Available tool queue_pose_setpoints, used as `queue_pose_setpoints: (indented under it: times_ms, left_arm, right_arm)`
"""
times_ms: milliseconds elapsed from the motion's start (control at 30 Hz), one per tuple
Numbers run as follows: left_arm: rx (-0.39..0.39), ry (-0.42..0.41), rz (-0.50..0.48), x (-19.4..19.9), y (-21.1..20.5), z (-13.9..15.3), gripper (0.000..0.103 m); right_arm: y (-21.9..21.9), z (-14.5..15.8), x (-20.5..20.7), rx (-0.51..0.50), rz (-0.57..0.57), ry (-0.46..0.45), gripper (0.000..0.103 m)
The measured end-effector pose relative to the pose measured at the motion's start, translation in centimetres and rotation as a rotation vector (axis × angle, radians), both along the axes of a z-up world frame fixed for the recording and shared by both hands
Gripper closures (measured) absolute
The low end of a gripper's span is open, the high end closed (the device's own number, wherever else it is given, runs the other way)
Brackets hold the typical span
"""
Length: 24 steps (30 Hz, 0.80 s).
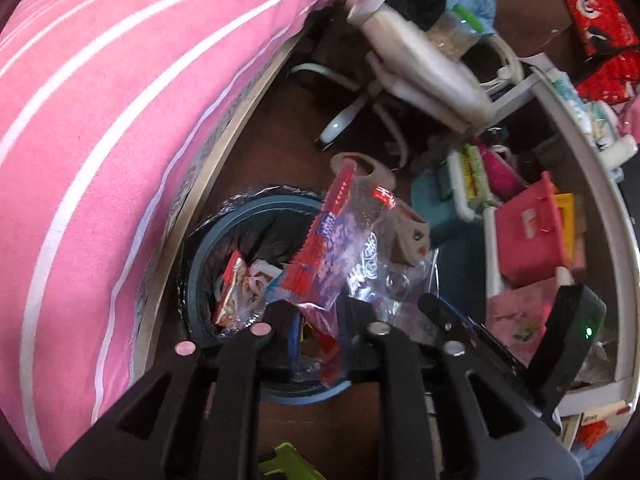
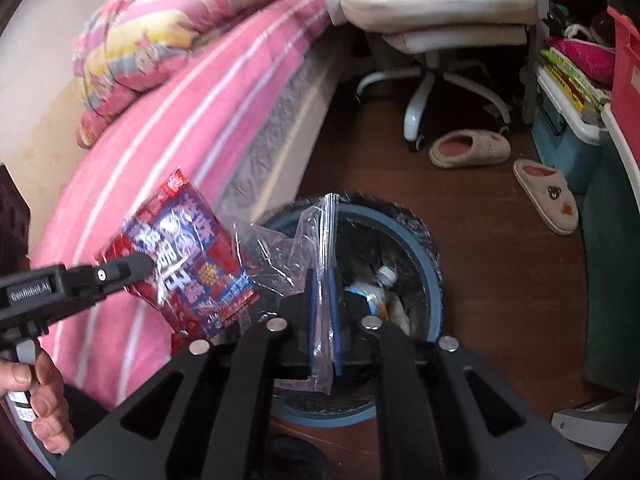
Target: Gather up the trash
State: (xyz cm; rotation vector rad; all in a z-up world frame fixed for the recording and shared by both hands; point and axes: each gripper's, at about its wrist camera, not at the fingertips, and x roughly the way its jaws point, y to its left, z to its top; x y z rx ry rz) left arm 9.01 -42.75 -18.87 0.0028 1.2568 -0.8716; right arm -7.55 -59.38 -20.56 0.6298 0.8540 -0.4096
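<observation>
On the left, a bed [image 2: 168, 128] with a pink, white-striped sheet runs along the wall, and a folded pink and yellow quilt [image 2: 144, 40] lies on it near the wall. A person's hand [image 2: 36, 396] at the lower left edge of the right wrist view grips the handle of the left hand-held gripper [image 2: 150, 266]. Its black fingers reach in from the left and pinch a red and blue snack wrapper [image 2: 188, 256], which hangs just beside the bed's edge, above the floor and to the left of the bin. In the left wrist view that same wrapper [image 1: 328, 248] stands up between the two fingers of the left hand-held gripper [image 1: 316, 320], with crumpled clear plastic beside it; the pads sit close on the film.

Below the centre, a round blue trash bin [image 2: 434, 280] with a black liner stands on the brown floor [image 2: 480, 240], close to the bed's edge. Inside it lie a plastic bottle [image 2: 380, 284] and, in the left wrist view, more snack packets [image 1: 236, 284]. The right hand-held gripper [image 2: 324, 316] hovers over the bin's near rim, its blue pads nearly together on a clear zip bag [image 2: 320, 240] that stands upright between them.

Further right, a white swivel chair [image 2: 436, 12] stands beyond the bin, and two beige slippers [image 2: 472, 148] lie on the floor near its base. At the right edge, books and boxes are stacked on a blue storage crate [image 2: 560, 144].
</observation>
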Motion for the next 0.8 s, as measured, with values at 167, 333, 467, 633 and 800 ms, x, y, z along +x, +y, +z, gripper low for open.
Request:
queue_pose_setpoints:
  times_ms: [167,333,467,633,800]
  left_arm:
    - [0.039,0.02,0.06,0.9,-0.1,-1.2,0.034]
    - [0.004,0.016,0.107,1.5,0.7,-0.6,0.022]
    - [-0.043,-0.013,0.149,1.5,1.7,1.2,0.015]
    - [-0.091,-0.067,0.182,0.9,3.4,4.0,0.014]
    - [-0.195,-0.149,0.264,-0.5,7.2,8.4,0.012]
  right_arm:
    - [0.7,-0.5,-0.1,-0.106,-0.029,0.045,0.025]
    - [0.6,0.1,-0.8,-0.133,-0.036,0.037,0.018]
    - [0.7,2.0,-1.6,-0.136,-0.068,-0.005,0.011]
    - [1.4,5.4,-1.8,-0.143,-0.066,-0.064,0.01]
    - [4.2,10.6,-2.5,-0.164,-0.028,-0.193,0.006]
